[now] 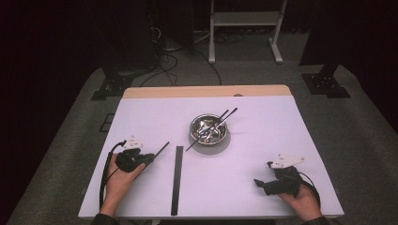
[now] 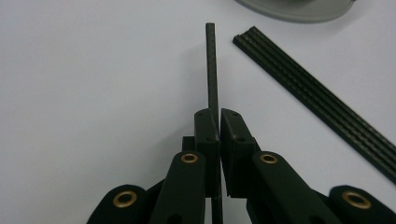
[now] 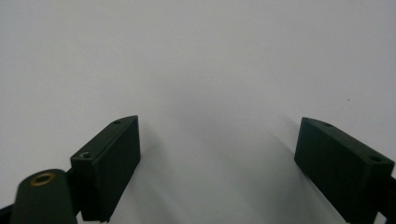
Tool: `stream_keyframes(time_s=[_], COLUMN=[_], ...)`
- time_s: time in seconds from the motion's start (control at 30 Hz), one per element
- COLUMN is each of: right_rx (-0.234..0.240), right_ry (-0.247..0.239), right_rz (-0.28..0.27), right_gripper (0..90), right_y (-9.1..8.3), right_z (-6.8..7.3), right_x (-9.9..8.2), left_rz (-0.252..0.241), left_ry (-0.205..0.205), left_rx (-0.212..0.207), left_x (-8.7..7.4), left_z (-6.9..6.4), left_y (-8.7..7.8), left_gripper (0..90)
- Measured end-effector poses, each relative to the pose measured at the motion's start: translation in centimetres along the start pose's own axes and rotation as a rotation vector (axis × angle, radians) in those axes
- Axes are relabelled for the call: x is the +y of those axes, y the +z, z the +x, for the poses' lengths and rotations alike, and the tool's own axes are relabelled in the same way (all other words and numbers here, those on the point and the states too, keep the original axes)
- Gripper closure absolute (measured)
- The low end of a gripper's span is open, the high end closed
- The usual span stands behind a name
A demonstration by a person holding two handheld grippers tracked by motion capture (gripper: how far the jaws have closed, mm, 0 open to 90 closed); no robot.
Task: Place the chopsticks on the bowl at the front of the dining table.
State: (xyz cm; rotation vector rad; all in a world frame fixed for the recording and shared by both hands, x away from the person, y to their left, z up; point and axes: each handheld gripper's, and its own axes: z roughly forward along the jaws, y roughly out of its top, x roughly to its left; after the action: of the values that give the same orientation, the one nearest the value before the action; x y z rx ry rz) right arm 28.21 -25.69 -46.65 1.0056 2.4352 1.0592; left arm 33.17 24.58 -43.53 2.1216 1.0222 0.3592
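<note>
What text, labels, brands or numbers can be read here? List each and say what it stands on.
None: no word, label, brand or number can be read on the black stick clamped in the left gripper, the black strip, the steel bowl, the right gripper or the white table.

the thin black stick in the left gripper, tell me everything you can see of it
The thin black stick is a slim, straight, dark rod with a fine woven, carbon-like texture and a squared tip. The left gripper is shut on it, its fingers pinching the stick from both sides, so most of its length juts forward past them. It points toward the metal bowl without reaching it, beside the flat black strip and apart from it, just over the white table.
</note>
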Motion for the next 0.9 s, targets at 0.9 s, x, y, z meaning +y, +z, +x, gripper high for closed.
stream_keyframes(time_s=[0.9], right_rx=[0.000], right_ry=[0.001], right_rz=[0.000], right_gripper=[12.6], right_y=[0.0], right_z=[0.0], right_x=[0.0], left_rz=[-0.040], left_ry=[0.012], left_rx=[-0.003], left_x=[4.9], left_z=[-1.8], left_y=[-2.2], left_gripper=[86.9])
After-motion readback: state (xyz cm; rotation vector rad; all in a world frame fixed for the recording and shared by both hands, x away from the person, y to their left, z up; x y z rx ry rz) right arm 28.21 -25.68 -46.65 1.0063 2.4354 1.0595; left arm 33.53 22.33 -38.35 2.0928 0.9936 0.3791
